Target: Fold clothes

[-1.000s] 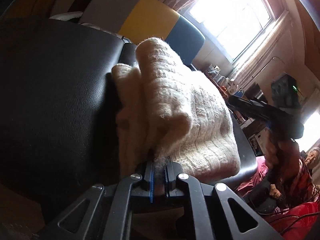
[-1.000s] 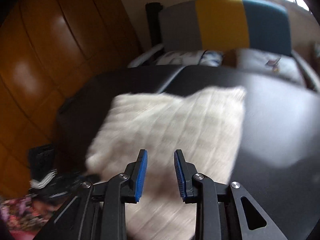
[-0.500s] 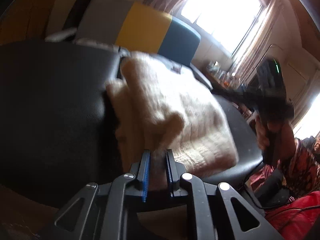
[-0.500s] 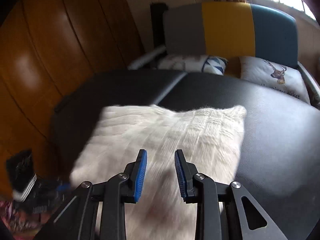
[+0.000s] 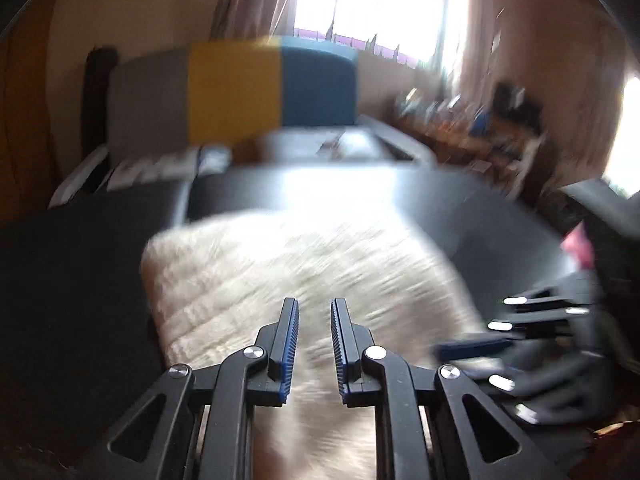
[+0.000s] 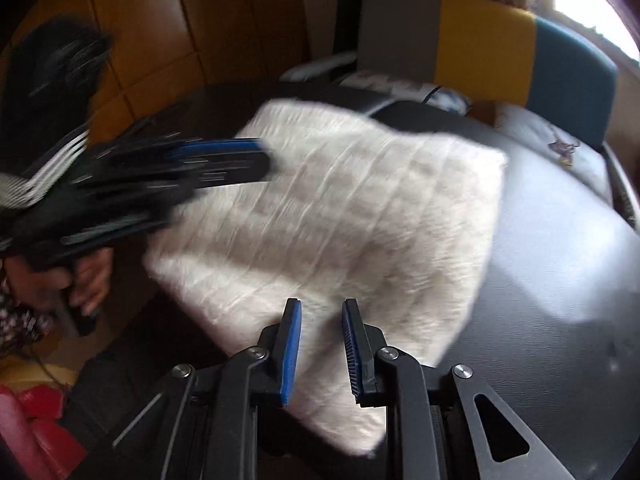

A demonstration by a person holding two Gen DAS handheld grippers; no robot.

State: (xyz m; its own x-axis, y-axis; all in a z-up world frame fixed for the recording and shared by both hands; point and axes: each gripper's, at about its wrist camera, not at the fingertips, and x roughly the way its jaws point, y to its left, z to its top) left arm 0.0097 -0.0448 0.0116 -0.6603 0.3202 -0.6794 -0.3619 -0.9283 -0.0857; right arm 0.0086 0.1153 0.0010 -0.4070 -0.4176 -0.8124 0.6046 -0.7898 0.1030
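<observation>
Two grippers, left gripper (image 5: 314, 344) and right gripper (image 6: 321, 346), jaws apart and empty, above a folded cream knit sweater (image 6: 360, 208) on a black surface (image 6: 560, 264).

Lighting: daylight from blown-out window (image 5: 372, 4), far right. Glare patch on black leather surface (image 5: 320, 192); near left side dim. Motion blur smears white knit garment (image 6: 352, 208) and far furniture. Left gripper (image 6: 224, 164) streaked in right view. Fisheye bending, dark corner vignette.

Left hand-held gripper (image 5: 314, 344) and right hand-held gripper (image 6: 321, 350) both hover, jaws parted, empty.
</observation>
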